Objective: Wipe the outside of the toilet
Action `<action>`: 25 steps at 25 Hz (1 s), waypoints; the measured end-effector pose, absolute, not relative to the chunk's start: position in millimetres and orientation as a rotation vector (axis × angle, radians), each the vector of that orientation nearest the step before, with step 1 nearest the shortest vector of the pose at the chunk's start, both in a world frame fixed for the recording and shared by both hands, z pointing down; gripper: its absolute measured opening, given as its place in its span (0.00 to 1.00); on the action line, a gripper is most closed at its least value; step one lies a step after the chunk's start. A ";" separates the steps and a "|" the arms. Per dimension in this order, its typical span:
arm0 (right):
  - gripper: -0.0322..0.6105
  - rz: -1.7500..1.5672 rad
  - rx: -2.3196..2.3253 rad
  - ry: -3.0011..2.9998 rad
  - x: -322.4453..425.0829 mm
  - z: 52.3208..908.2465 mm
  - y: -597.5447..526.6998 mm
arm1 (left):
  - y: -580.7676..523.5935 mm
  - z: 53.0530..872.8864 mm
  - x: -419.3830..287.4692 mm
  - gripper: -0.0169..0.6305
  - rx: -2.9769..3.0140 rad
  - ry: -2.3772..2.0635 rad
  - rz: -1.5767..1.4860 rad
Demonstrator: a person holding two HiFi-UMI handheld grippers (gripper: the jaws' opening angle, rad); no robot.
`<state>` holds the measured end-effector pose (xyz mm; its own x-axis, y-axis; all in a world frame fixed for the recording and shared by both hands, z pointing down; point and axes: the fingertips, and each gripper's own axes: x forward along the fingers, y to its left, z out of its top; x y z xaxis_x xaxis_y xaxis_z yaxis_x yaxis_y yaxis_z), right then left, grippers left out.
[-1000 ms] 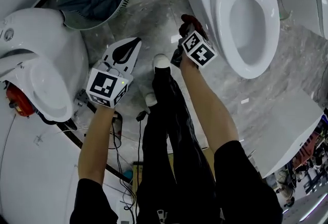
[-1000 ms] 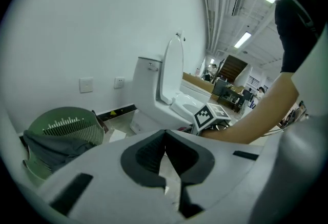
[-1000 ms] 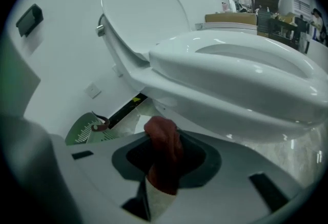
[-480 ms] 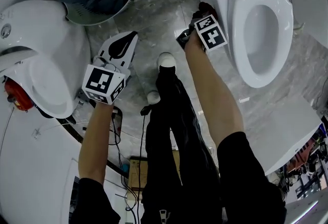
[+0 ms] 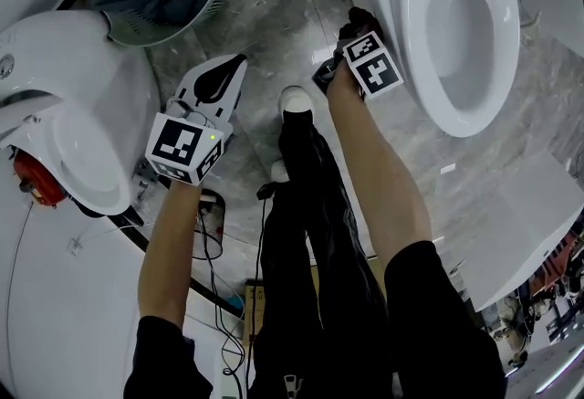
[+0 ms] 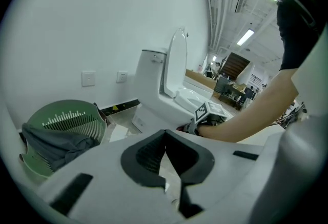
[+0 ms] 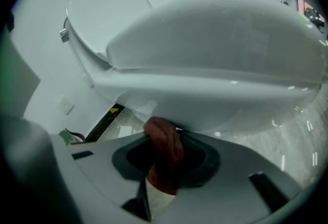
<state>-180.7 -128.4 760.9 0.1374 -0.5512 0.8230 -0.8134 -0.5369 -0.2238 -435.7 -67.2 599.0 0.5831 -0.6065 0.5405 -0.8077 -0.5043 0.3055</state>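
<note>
The white toilet [image 5: 412, 68] stands at the upper right of the head view with its lid up. My right gripper [image 5: 351, 34] is at the bowl's left outer side, shut on a dark red cloth [image 5: 359, 20]. In the right gripper view the cloth [image 7: 164, 148] sticks up between the jaws of the right gripper [image 7: 163, 159] and touches the underside of the toilet [image 7: 215, 64] bowl. My left gripper [image 5: 228, 73] hangs over the floor left of the toilet, shut, with nothing in the left gripper [image 6: 165, 166] jaws.
A green basket [image 5: 214, 0] with a grey-blue cloth stands at the top left. A second white toilet [image 5: 73, 114] fills the left side. Cables [image 5: 210, 228] lie on the marble floor by the person's shoes [image 5: 294, 100]. A white slab [image 5: 520, 215] lies at the right.
My right gripper has carried the red cloth from the front left of the bowl in against its outer side. The left gripper has hardly moved.
</note>
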 end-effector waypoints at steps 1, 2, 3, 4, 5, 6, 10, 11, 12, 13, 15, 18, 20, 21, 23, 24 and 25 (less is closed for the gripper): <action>0.20 1.348 2.137 -1.335 -176.3 759.0 -121.5 | -64.5 597.1 -430.6 0.04 2.294 -1.110 0.503; 0.20 1.342 2.133 -1.345 -171.8 757.3 -114.5 | -61.0 594.9 -424.8 0.04 2.307 -1.098 0.508; 0.20 1.337 2.127 -1.357 -166.8 755.7 -106.6 | -56.0 592.6 -417.9 0.04 2.320 -1.084 0.513; 0.20 1.335 2.120 -1.370 -161.1 754.3 -97.4 | -49.8 590.4 -410.0 0.04 2.332 -1.068 0.519; 0.20 1.338 2.111 -1.385 -154.7 753.0 -88.0 | -43.2 588.0 -401.4 0.04 2.344 -1.052 0.525; 0.20 1.345 2.101 -1.404 -148.1 751.9 -79.5 | -36.8 585.1 -392.6 0.04 2.358 -1.038 0.531; 0.20 1.373 2.028 -1.521 -123.1 744.8 -50.3 | -3.4 570.1 -360.1 0.04 2.422 -0.982 0.557; 0.20 1.378 2.012 -1.538 -115.2 742.0 -40.7 | 7.5 566.6 -352.7 0.04 2.433 -0.967 0.566; 0.20 1.386 2.001 -1.549 -106.5 739.0 -31.2 | 17.9 563.5 -345.4 0.04 2.440 -0.955 0.573; 0.20 1.395 1.995 -1.556 -96.9 735.9 -22.4 | 27.3 561.0 -338.2 0.04 2.443 -0.946 0.577; 0.20 1.397 1.988 -1.561 -75.7 729.3 -4.0 | 45.0 556.7 -323.6 0.04 2.440 -0.932 0.573; 0.20 1.357 1.951 -1.573 -45.2 719.7 20.6 | 66.2 550.1 -303.2 0.04 2.442 -0.902 0.561; 0.20 1.337 1.910 -1.600 -30.7 717.8 28.1 | 75.5 548.2 -290.1 0.04 2.454 -0.885 0.569; 0.20 1.326 1.886 -1.614 -24.1 718.7 31.5 | 79.4 548.8 -282.5 0.04 2.461 -0.875 0.579; 0.20 1.292 1.830 -1.644 -10.1 722.2 37.7 | 82.9 550.9 -266.1 0.04 2.470 -0.862 0.598; 0.20 1.270 1.793 -1.660 -3.1 724.1 41.1 | 83.6 551.4 -257.8 0.04 2.468 -0.866 0.603; 0.20 1.249 1.750 -1.677 3.6 725.9 44.8 | 83.9 551.2 -249.3 0.04 2.462 -0.876 0.603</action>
<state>3.6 44.8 725.9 -0.1261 -0.5714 0.8109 -0.9406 -0.1908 -0.2808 -249.3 83.9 551.2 0.7019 -0.4689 0.5361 -0.6683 -0.6940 0.2680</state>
